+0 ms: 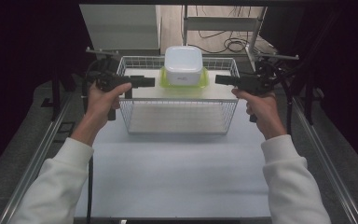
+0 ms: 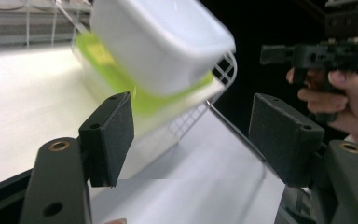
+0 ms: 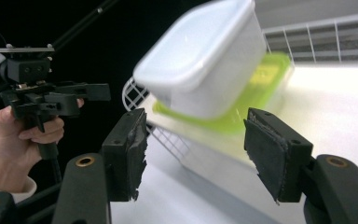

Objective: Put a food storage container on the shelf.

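A white lidded tub (image 1: 183, 65) sits on top of a clear container with a green lid (image 1: 185, 82), at the back of a white wire basket (image 1: 177, 101). My left gripper (image 1: 149, 82) is level just left of the stack, pointing right, jaws open and empty. My right gripper (image 1: 220, 79) mirrors it on the right side, also open and empty. In the left gripper view the white tub (image 2: 163, 42) and green lid (image 2: 116, 70) lie beyond my left gripper (image 2: 193, 119), apart from it. In the right gripper view the white tub (image 3: 205, 60) stands past my right gripper (image 3: 193, 140).
The basket stands on a white tabletop (image 1: 177, 172) with metal rails (image 1: 37, 158) along both sides. Cables (image 1: 228, 44) and a white panel (image 1: 121, 25) lie behind the basket. Dark surroundings flank the table.
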